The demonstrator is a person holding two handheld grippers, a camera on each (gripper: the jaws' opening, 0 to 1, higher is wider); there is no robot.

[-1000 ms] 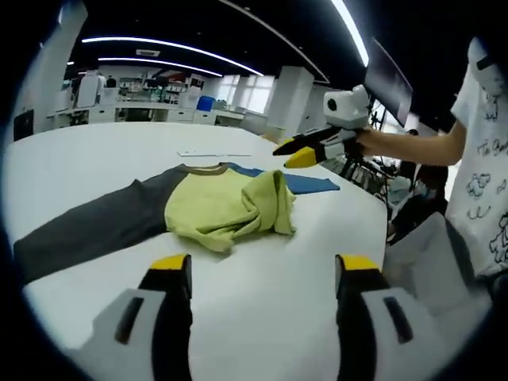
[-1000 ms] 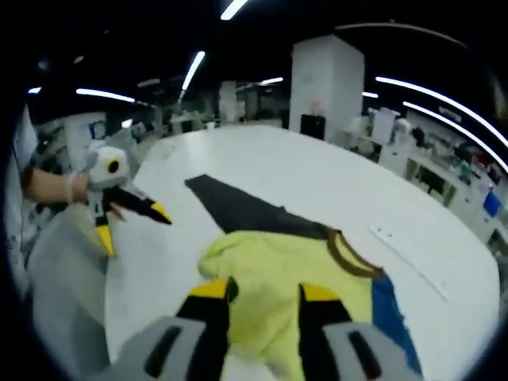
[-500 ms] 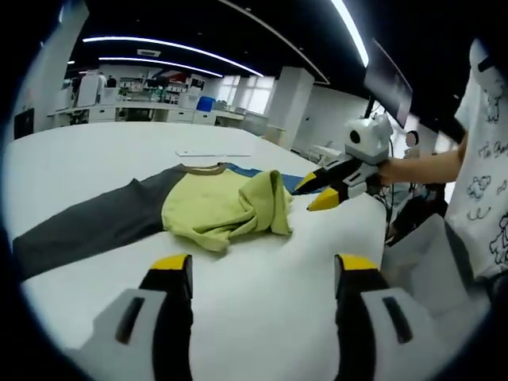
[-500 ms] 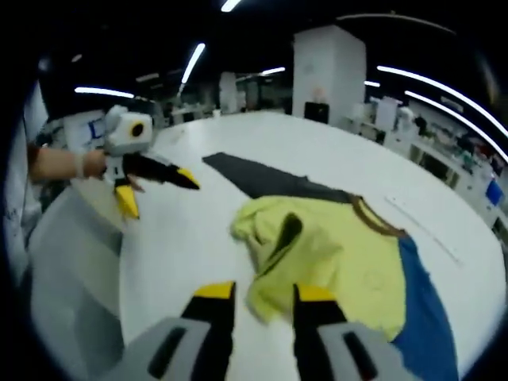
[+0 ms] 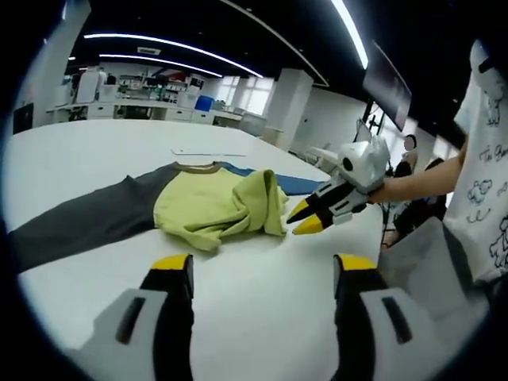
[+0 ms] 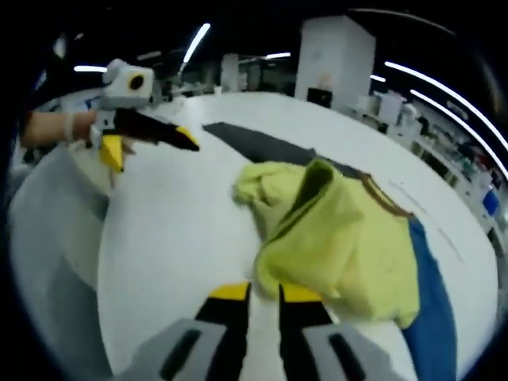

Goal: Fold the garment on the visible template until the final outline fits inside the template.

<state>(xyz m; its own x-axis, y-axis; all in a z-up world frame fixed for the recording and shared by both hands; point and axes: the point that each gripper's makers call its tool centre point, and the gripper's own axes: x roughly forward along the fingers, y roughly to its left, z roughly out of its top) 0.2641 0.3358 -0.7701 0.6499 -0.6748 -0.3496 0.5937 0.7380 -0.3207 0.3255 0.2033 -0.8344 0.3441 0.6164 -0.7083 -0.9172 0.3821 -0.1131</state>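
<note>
Light: long ceiling strips (image 5: 349, 28) overhead, bright against a dark ceiling.
Worktop (image 5: 262, 278): evenly lit white, soft shadows only.
Sharpness: left gripper view crisp; right gripper view soft, smeared near its foreground.
Distortion: strong fisheye bending at the edges.

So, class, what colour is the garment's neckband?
Brown, on the garment; its neckband shows best in the right gripper view.
</note>
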